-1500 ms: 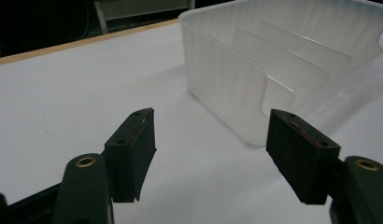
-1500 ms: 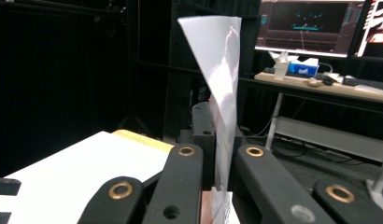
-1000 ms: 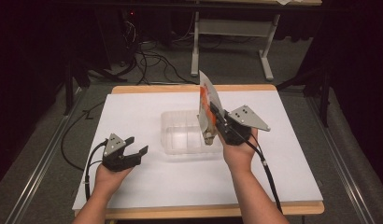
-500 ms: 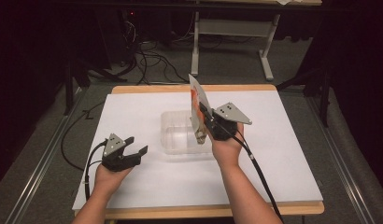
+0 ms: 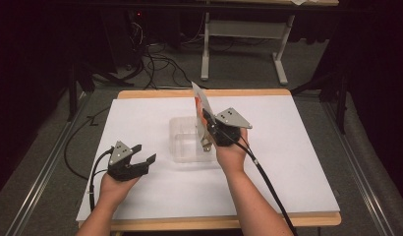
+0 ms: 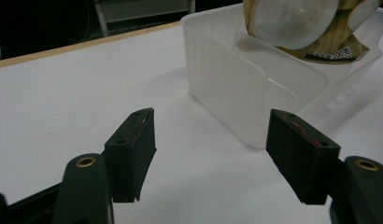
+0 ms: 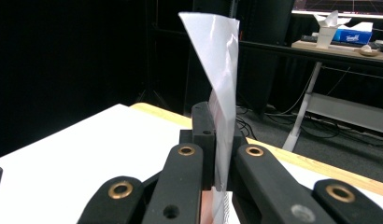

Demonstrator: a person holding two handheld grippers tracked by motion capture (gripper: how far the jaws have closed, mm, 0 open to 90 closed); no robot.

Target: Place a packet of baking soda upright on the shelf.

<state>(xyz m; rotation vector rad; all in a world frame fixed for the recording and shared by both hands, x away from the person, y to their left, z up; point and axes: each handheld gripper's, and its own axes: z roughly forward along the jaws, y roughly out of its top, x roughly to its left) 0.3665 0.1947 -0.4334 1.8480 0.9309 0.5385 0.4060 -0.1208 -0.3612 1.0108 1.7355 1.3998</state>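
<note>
Packet, clamped in my right gripper, has come down over the clear tub, nearly in; my left gripper waits open and empty beside the tub.

a white sheet covers the wooden table; behind it stands a grey metal frame, with black cables on the floor
</note>
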